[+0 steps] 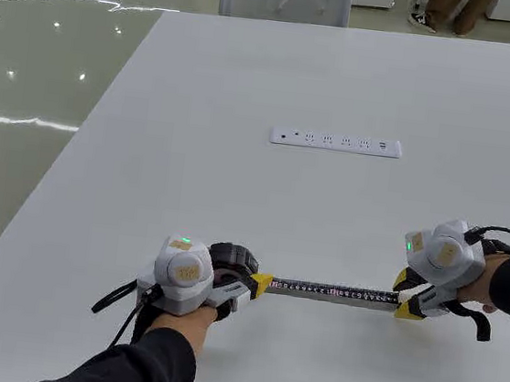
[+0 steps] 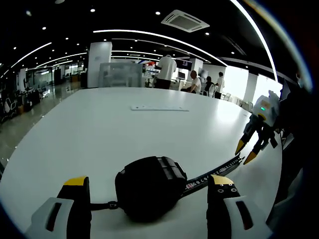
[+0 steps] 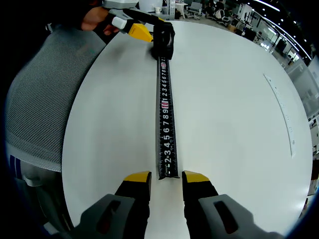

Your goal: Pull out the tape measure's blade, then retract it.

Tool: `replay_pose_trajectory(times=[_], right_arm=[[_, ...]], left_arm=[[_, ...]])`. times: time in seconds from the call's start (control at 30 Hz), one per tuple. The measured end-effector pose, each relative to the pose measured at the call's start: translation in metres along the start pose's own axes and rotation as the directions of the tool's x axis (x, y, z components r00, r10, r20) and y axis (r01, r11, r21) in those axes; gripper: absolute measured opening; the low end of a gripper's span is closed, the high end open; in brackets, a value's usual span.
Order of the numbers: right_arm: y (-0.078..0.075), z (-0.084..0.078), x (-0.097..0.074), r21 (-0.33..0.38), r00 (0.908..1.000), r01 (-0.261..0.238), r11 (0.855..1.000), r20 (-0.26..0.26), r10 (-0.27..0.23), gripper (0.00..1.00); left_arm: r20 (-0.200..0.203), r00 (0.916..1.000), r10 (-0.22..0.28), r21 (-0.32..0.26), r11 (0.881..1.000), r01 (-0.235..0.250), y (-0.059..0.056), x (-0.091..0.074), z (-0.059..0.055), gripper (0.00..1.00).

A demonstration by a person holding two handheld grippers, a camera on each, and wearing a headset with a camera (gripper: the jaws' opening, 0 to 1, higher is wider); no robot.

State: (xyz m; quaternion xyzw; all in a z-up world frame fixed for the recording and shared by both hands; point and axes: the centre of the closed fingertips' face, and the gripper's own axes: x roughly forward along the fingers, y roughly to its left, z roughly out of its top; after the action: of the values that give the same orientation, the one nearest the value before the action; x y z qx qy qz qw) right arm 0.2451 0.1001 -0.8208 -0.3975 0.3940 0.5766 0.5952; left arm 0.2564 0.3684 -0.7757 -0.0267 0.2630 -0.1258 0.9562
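Where the tape measure [image 1: 233,260] rests near the front of the white table [image 1: 341,81], sits bracketed by the left gripper [image 2: 149,181]. Jaws spread wide there, one on each side of the black case, with a gap showing on both sides in the left gripper view. Sends its blade [image 1: 331,291] flat along the tabletop, markings up, straight across to the right gripper [image 3: 167,177]. Ends with the blade tip just ahead of and between that gripper's two yellow tips. Jaws parted a little there, wider than the blade, touching neither edge of it. Counted: one tape measure, one blade drawn out, two grippers facing each other along it. Farther up the table, well apart from the tape: one white power strip [image 1: 335,142]. Beyond the far edge, in the left gripper view: several people [image 2: 166,72] standing.
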Motion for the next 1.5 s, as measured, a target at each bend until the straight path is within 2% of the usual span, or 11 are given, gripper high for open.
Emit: replay_pose_trajectory(times=[0.17,0.27,0.4,0.53,0.67,0.83,1.03,1.13,1.2,1.37,1.5], right_arm=[[0.003,-0.002,0.007,-0.005,0.9999,-0.01,1.0,-0.008,0.01,0.13],[0.006,-0.001,0.006,0.003,0.9995,-0.016,1.0,-0.025,0.016,0.12],[0.006,-0.002,0.006,0.024,0.9999,-0.01,1.0,-0.013,0.01,0.12],[0.008,-0.001,0.007,0.045,0.9995,0.019,0.999,-0.026,-0.018,0.12],[0.007,0.001,0.008,0.055,0.9976,0.019,0.998,-0.068,-0.015,0.12],[0.006,-0.002,0.008,0.072,0.9973,0.019,0.997,-0.072,-0.014,0.11],[0.005,-0.001,0.009,0.112,0.9953,0.027,0.993,-0.096,-0.016,0.12],[0.005,-0.001,0.009,0.113,0.994,0.023,0.993,-0.109,-0.011,0.12],[0.005,-0.001,0.009,0.11,0.9927,0.021,0.994,-0.12,-0.007,0.12],[0.005,-0.001,0.008,0.105,0.9909,0.02,0.994,-0.134,-0.005,0.12],[0.005,-0.001,0.008,0.102,0.9915,0.019,0.995,-0.13,-0.006,0.12]], left_arm=[[-0.007,1.0,0.003,-0.009,1.0,-0.003,0.002,0.001,-0.004,0.94],[-0.008,1.0,0.002,-0.012,1.0,-0.002,0.002,0.001,-0.005,0.94],[-0.018,0.9998,0.007,-0.028,1.0,-0.008,0.007,0.002,-0.005,0.9],[-0.023,0.9997,-0.002,-0.065,0.998,0.001,0.005,0.003,-0.004,0.84],[-0.037,0.9992,-0.012,-0.091,0.996,0.008,-0.001,0.007,-0.006,0.76],[-0.061,0.9981,-0.012,-0.119,0.993,0.004,-0.007,0.01,-0.009,0.7],[-0.087,0.9957,0.032,-0.116,0.992,-0.042,-0.007,0.013,-0.008,0.67],[-0.11,0.9917,0.067,-0.092,0.993,-0.077,-0.006,0.015,-0.011,0.68],[-0.119,0.988,0.099,-0.086,0.99,-0.11,-0.002,0.014,-0.012,0.65],[-0.151,0.9825,0.109,-0.056,0.991,-0.118,-0.001,0.014,-0.013,0.6],[-0.153,0.981,0.119,-0.044,0.991,-0.127,0.0,0.013,-0.014,0.59]])
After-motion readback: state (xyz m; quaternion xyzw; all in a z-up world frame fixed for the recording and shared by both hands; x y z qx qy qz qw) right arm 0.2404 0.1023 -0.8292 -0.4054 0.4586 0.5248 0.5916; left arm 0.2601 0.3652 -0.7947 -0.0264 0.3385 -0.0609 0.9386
